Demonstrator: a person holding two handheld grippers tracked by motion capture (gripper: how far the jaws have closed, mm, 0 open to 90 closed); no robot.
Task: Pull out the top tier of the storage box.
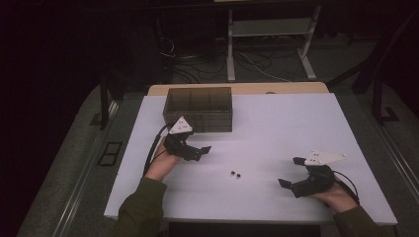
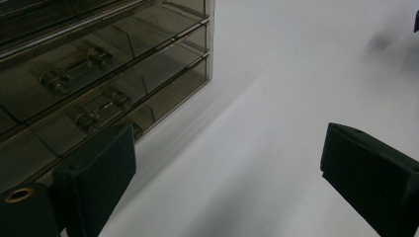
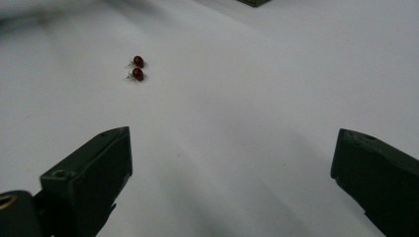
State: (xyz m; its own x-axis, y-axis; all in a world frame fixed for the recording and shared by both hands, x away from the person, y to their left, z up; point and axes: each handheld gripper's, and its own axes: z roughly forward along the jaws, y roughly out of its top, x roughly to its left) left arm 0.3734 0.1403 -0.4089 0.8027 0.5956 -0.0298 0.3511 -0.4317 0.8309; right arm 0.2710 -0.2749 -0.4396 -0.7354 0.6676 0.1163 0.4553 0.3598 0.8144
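Both grippers hovered, fingers spread, empty: left gripper (image 1: 197,150) near drawer box (image 1: 199,108); right gripper (image 1: 291,173) facing red beads (image 3: 137,68). Likely next: pinch bead.

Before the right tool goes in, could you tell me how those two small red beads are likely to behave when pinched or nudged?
The two red beads look round and glossy, so they may roll or slip on the smooth white table if nudged. They are tiny against the right tool, whose jaws stand wide open, so they are probably very light and may squirt out of a pinch.
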